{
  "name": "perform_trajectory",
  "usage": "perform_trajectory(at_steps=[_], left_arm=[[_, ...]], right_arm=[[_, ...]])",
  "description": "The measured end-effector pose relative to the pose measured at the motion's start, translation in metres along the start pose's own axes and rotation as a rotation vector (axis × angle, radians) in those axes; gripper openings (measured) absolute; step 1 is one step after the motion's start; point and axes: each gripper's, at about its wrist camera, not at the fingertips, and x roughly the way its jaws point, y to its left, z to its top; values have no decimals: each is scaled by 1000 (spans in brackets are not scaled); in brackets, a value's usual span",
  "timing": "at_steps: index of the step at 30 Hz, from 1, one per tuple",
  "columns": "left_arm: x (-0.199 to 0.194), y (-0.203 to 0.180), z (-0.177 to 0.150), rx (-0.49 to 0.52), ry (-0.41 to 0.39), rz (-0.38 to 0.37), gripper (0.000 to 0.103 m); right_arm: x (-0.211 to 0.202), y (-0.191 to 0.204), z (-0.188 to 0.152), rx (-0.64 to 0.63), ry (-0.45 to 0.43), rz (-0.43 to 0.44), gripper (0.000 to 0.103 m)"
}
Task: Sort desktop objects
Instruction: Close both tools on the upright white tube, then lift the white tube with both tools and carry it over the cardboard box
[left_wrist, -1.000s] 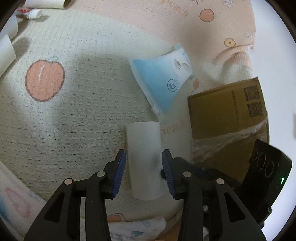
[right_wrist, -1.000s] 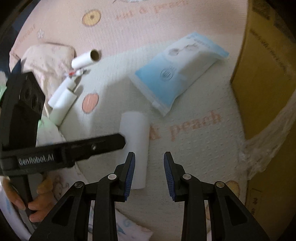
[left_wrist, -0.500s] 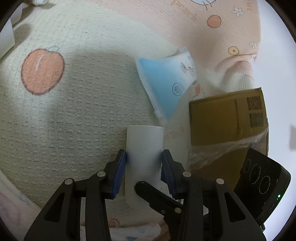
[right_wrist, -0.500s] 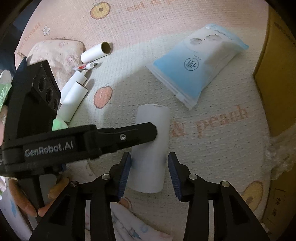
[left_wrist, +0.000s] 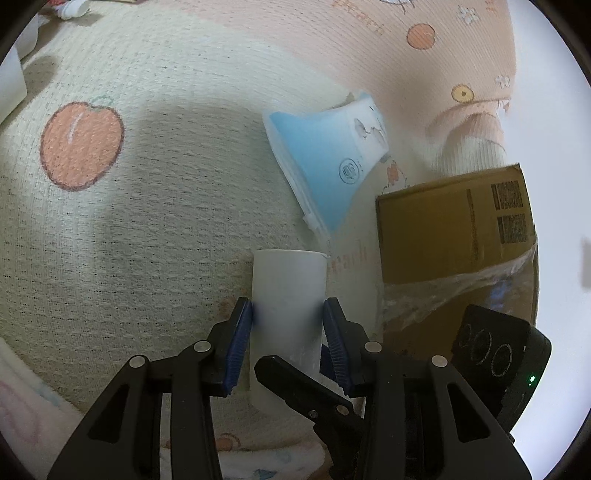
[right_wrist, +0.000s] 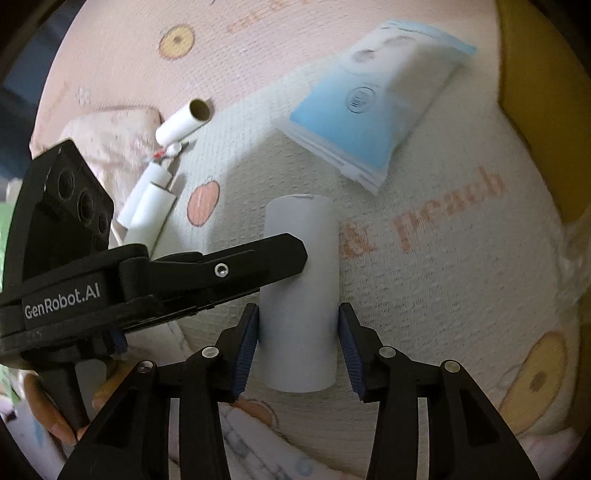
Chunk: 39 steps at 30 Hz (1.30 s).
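Observation:
A thick white roll (left_wrist: 289, 291) lies on a cream peach-print blanket (left_wrist: 147, 221). My left gripper (left_wrist: 288, 321) is shut on it, both blue pads against its sides. The roll also shows in the right wrist view (right_wrist: 301, 295), where my right gripper (right_wrist: 298, 325) straddles its near end with both pads at its sides, seemingly touching. A blue and white packet (left_wrist: 328, 162) lies beyond the roll; it also shows in the right wrist view (right_wrist: 373, 110).
A brown cardboard box (left_wrist: 454, 229) with clear plastic wrap stands at the right. Several thin white tubes (right_wrist: 155, 199) and a cardboard-core tube (right_wrist: 184, 122) lie at the blanket's left edge. A pink patterned cloth (right_wrist: 110, 125) lies behind them.
My left gripper moved forward and closed its pads on the white roll. My right gripper moved left and forward until its pads sit on either side of the roll's near end.

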Motion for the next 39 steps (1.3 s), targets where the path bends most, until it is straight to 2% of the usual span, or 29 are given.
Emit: perform_trajectory(at_steps=[7,13,18,27,33,39], left_arm=[[-12,-28,-9,118,-45,54,44],[-35,-51,-13,161,-113,62,43],[-64,-87,-11,259,-176,86,43],[-103,-181,-16,522,-317,146,43],[-111,-235,-19,647,-332,111,43],[-108,-269,-23,713,-332,51,43]], right_arm=[[-10,4,-4,5,-12,9,40],[-33,17,-4,-52,-63,16,40],[-62,35,3,-137,-145,14,40],[-136,47,19,-171,-343,62,40],[-187,39,24,-179,-460,40,40],[-226,35,25,-235,-546,-60,40]])
